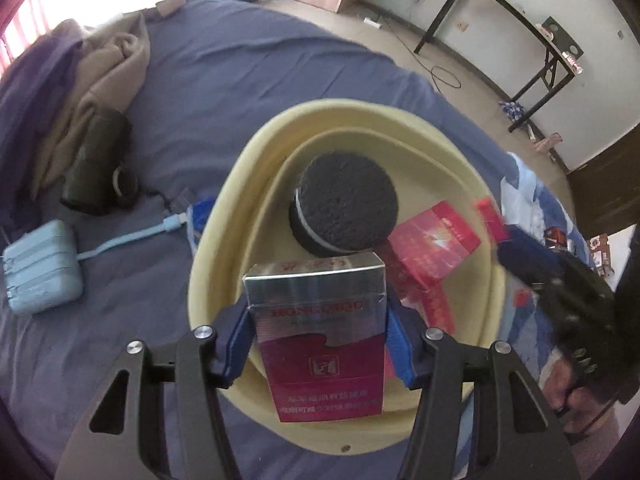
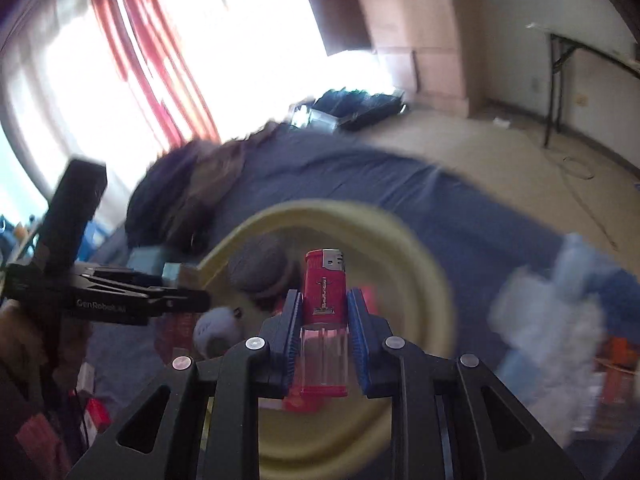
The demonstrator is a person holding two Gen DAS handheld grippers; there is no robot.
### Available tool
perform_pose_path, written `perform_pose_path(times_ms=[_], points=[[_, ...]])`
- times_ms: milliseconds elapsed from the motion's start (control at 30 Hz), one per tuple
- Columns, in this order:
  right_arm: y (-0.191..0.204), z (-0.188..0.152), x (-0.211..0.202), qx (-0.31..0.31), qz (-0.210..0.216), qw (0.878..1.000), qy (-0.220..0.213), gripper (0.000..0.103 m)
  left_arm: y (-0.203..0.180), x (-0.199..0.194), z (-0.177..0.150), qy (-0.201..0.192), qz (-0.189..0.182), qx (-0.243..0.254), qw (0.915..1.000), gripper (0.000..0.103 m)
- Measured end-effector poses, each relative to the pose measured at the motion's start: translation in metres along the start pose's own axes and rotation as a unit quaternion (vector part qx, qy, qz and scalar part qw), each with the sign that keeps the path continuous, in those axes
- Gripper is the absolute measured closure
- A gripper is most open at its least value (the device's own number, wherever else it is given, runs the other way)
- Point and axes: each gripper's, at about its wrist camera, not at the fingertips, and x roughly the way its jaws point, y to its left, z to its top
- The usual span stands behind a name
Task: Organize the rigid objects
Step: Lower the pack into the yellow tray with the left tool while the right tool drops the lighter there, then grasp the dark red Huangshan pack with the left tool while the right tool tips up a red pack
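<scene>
Left wrist view: the left hand-held gripper (image 1: 316, 344), at the lower centre of the frame, is clamped on a silver-and-magenta cigarette pack (image 1: 320, 332), held upright between the blue pads over the near rim of a pale yellow basin (image 1: 216, 208). The basin rests on a bed (image 1: 224, 72) with a blue sheet and already contains a round black-and-white tin (image 1: 344, 208) and a red carton (image 1: 434, 240) to its right. At the right edge of the frame the right hand-held gripper (image 1: 516, 248) appears, blurred. A light blue case with a cable (image 1: 40, 266) lies at the left, outside the basin.

Right wrist view: the right hand-held gripper (image 2: 324, 320) is clamped on a red lighter (image 2: 325, 320), metal cap uppermost, with the basin (image 2: 432, 264) beyond it; the frame is motion-blurred.

Step in hand, as judged: carrying both items to the basin for deposit. The next move calls for each gripper to be lowered clear of the tin and carton over a bare patch of the basin floor, then opened, one at a time to avoid the two grippers colliding.
</scene>
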Motion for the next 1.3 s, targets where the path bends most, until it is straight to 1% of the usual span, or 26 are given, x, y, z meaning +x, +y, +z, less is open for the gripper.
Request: perform_pose_path(times_ms=[100, 133, 233, 300, 333, 367, 400, 433, 467, 500, 533, 567, 600, 667, 700, 767, 833, 867, 900, 1000, 1033, 1067, 1100, 1167, 1233, 1300], points=[[0.005, 0.006, 0.034, -0.021, -0.017, 0.999, 0.033, 0.081, 0.003, 0.015, 0.001, 0.012, -0.001, 0.002, 0.9999, 0.044], [0.001, 0.011, 0.043, -0.024, -0.024, 0.998, 0.043, 0.081, 0.004, 0.018, 0.0, 0.014, -0.003, 0.001, 0.9999, 0.044], [0.003, 0.016, 0.053, -0.036, -0.04, 0.998, 0.043, 0.08, 0.009, 0.021, -0.003, 0.008, -0.01, -0.014, 0.9998, 0.044], [0.01, 0.021, 0.055, -0.039, -0.042, 0.997, 0.046, 0.079, 0.014, 0.019, -0.006, -0.001, -0.03, -0.026, 0.9992, 0.044], [0.011, 0.022, 0.053, -0.044, -0.043, 0.997, 0.044, 0.071, 0.016, 0.017, -0.007, -0.006, -0.036, -0.031, 0.9989, 0.044], [0.014, 0.026, 0.052, -0.045, -0.044, 0.997, 0.038, 0.062, 0.018, 0.013, -0.007, -0.012, -0.037, -0.033, 0.9987, 0.04], [0.017, 0.021, 0.044, -0.043, -0.044, 0.998, 0.028, 0.038, 0.018, 0.007, -0.007, -0.019, -0.037, -0.03, 0.9987, 0.03], [0.017, 0.021, 0.033, -0.033, -0.042, 0.999, 0.006, 0.013, 0.015, 0.002, -0.005, -0.023, -0.035, -0.026, 0.9988, 0.021], [0.018, 0.014, 0.021, -0.023, -0.042, 0.999, -0.014, 0.004, 0.012, -0.004, -0.004, -0.031, -0.029, -0.02, 0.9989, 0.004], [0.011, 0.014, 0.0, -0.003, -0.042, 0.998, -0.041, 0.0, 0.004, -0.017, 0.0, -0.052, -0.024, -0.009, 0.9983, 0.0], [0.004, 0.014, -0.015, 0.01, -0.044, 0.998, -0.053, 0.0, -0.004, -0.024, 0.003, -0.061, -0.029, 0.005, 0.9977, 0.0], [-0.006, 0.012, -0.035, 0.027, -0.057, 0.996, -0.064, 0.0, -0.014, -0.03, 0.007, -0.066, -0.038, 0.019, 0.9969, 0.0], [-0.017, 0.007, -0.053, 0.04, -0.073, 0.994, -0.074, 0.0, -0.03, -0.036, 0.011, -0.069, -0.052, 0.037, 0.9955, 0.0], [-0.046, -0.007, -0.093, 0.07, -0.106, 0.988, -0.088, 0.0, -0.055, -0.039, 0.017, -0.068, -0.06, 0.057, 0.9943, 0.0], [-0.057, -0.014, -0.107, 0.079, -0.12, 0.986, -0.091, 0.0, -0.075, -0.039, 0.02, -0.068, -0.062, 0.063, 0.9938, 0.0], [-0.09, -0.036, -0.145, 0.098, -0.171, 0.976, -0.091, 0.0, -0.107, -0.032, 0.023, -0.058, -0.077, 0.067, 0.9931, 0.0], [-0.129, -0.064, -0.185, 0.113, -0.22, 0.965, -0.09, 0.0, -0.155, -0.018, 0.021, -0.038, -0.099, 0.086, 0.9907, 0.0], [-0.143, -0.075, -0.199, 0.12, -0.243, 0.959, -0.087, 0.0, -0.182, -0.009, 0.018, -0.03, -0.107, 0.1, 0.9887, 0.0], [-0.161, -0.09, -0.214, 0.128, -0.267, 0.952, -0.082, 0.0, -0.199, -0.003, 0.016, -0.024, -0.108, 0.109, 0.9879, 0.0], [-0.202, -0.126, -0.249, 0.15, -0.316, 0.934, -0.07, 0.0, -0.274, 0.033, 0.001, 0.01, -0.109, 0.153, 0.9822, 0.0], [-0.215, -0.143, -0.262, 0.163, -0.335, 0.926, -0.069, 0.0, -0.289, 0.043, -0.004, 0.018, -0.109, 0.162, 0.9807, 0.0], [-0.223, -0.153, -0.269, 0.177, -0.343, 0.92, -0.07, 0.0, -0.303, 0.054, -0.008, 0.028, -0.106, 0.167, 0.9798, 0.0], [-0.237, -0.172, -0.277, 0.206, -0.342, 0.914, -0.068, 0.0, -0.319, 0.071, -0.012, 0.041, -0.098, 0.169, 0.98, 0.0], [-0.248, -0.189, -0.277, 0.222, -0.341, 0.912, -0.058, 0.0, -0.334, 0.091, -0.012, 0.054, -0.085, 0.169, 0.9805, 0.0], [-0.255, -0.202, -0.275, 0.206, -0.334, 0.918, -0.057, 0.0, -0.348, 0.104, -0.012, 0.051, -0.062, 0.174, 0.9814, 0.0], [-0.262, -0.206, -0.271, 0.202, -0.319, 0.924, -0.058, 0.0, -0.354, 0.111, -0.008, 0.045, -0.054, 0.168, 0.9833, 0.0]])
